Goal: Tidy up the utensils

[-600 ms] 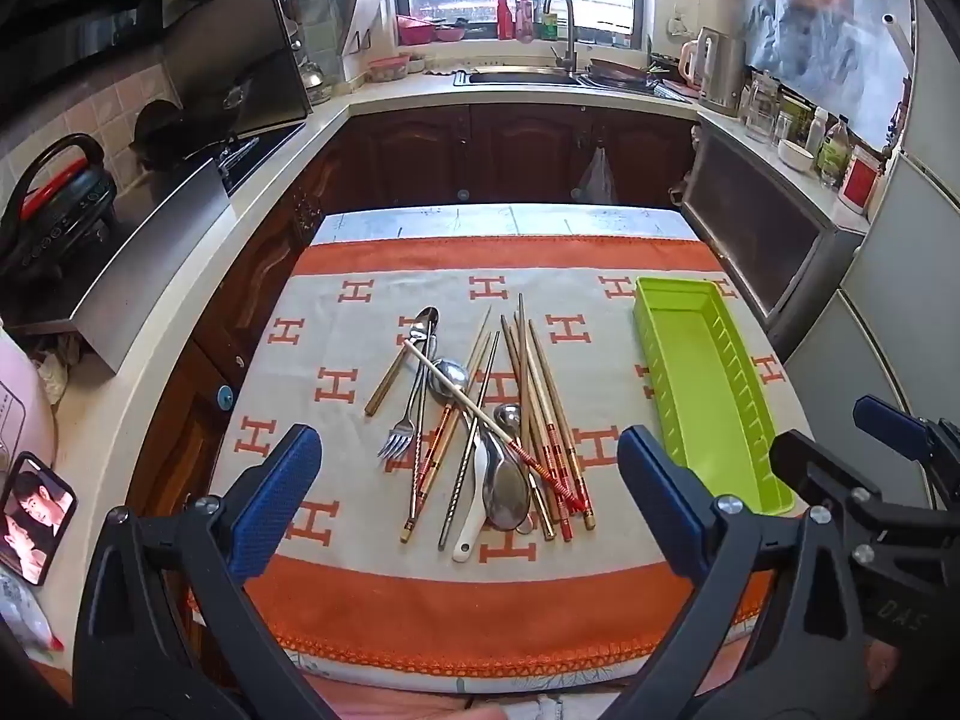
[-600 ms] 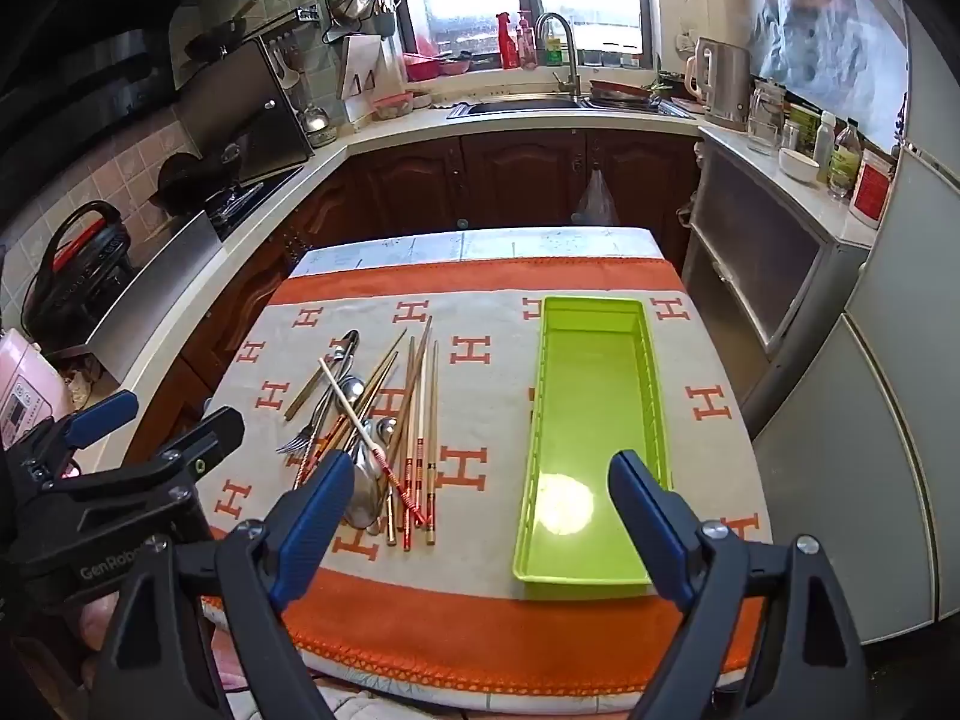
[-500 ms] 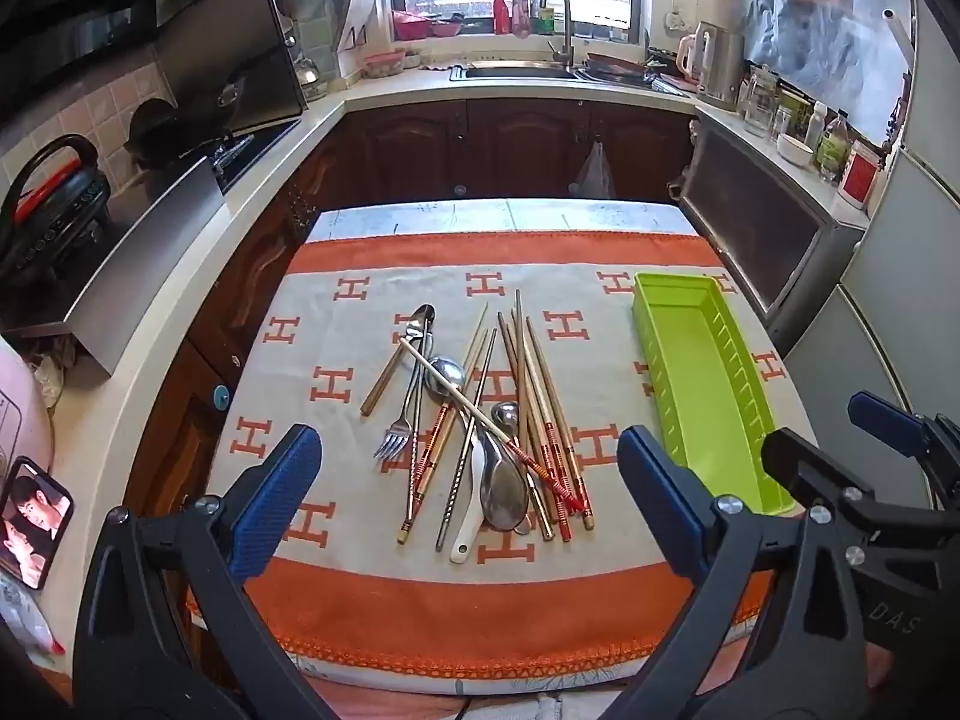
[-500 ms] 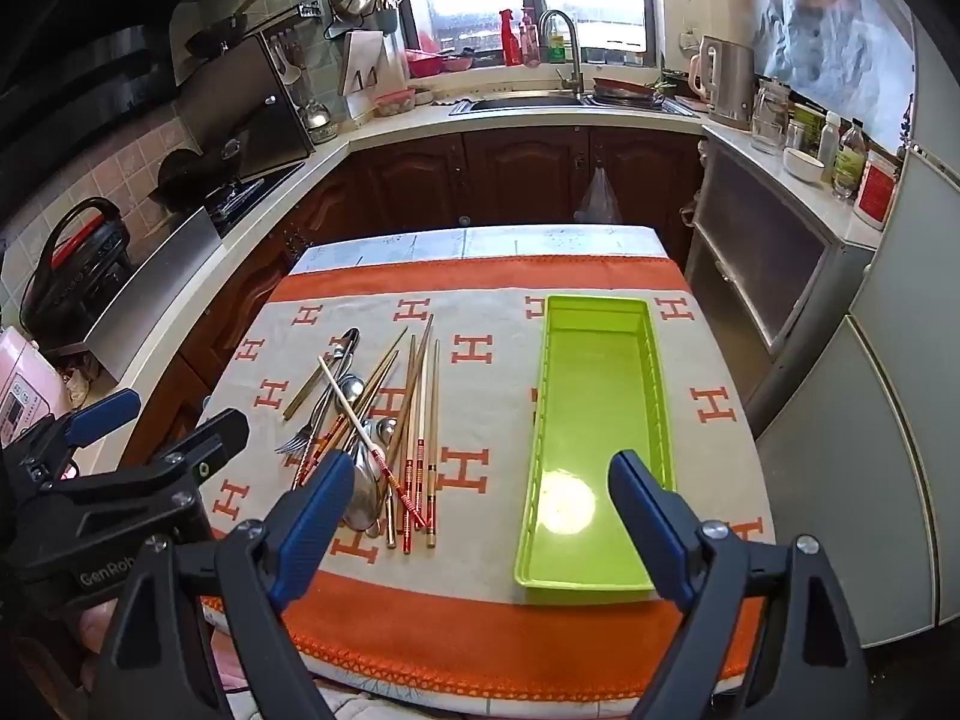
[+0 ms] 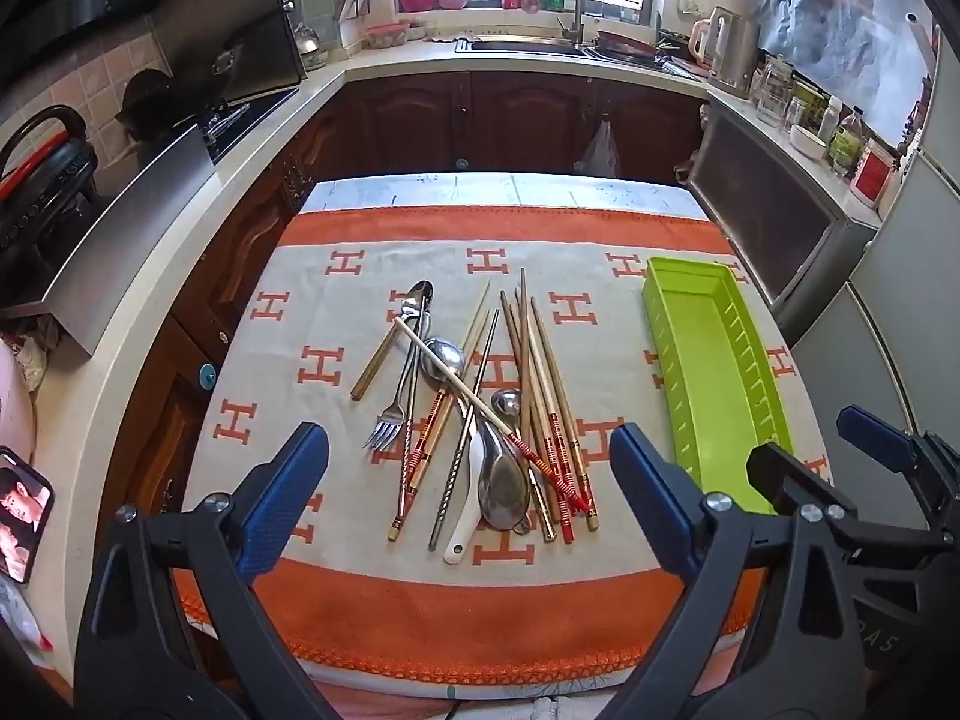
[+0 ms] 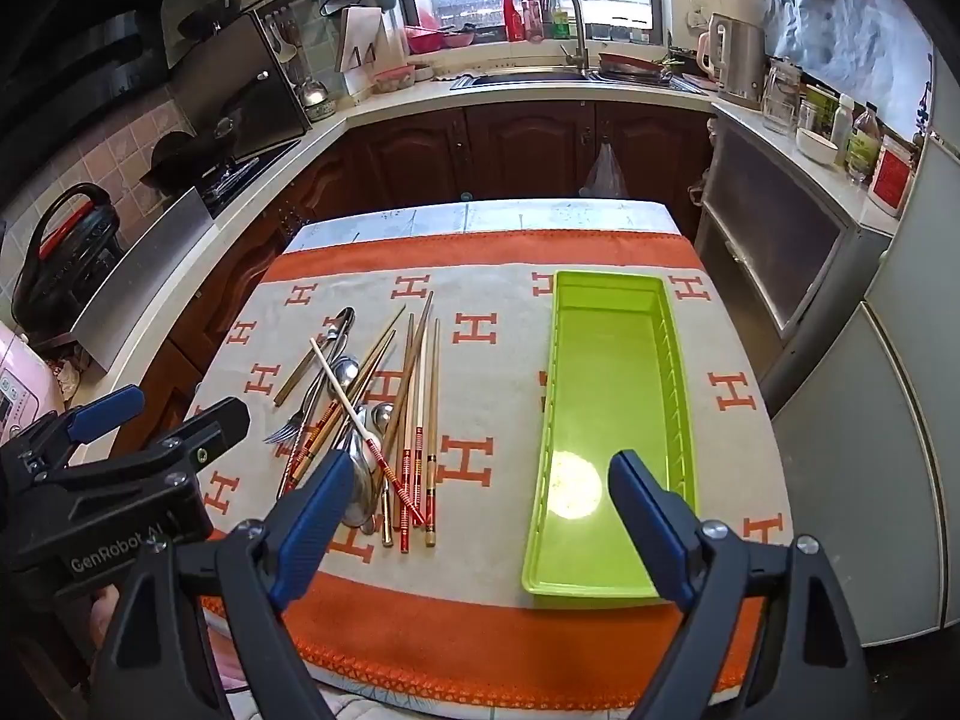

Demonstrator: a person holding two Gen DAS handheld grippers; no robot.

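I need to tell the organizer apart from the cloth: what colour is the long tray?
Bright lime green tray, empty; clearest in the right wrist view.

wrist views – angled down | share table [image 5: 420, 618] – near edge

A pile of chopsticks [image 5: 543, 396], spoons [image 5: 501, 471] and a fork [image 5: 390, 417] lies on the tablecloth [image 5: 336, 360] left of the long tray [image 6: 606, 420]. The sink [image 6: 522, 77] sits on the far counter.
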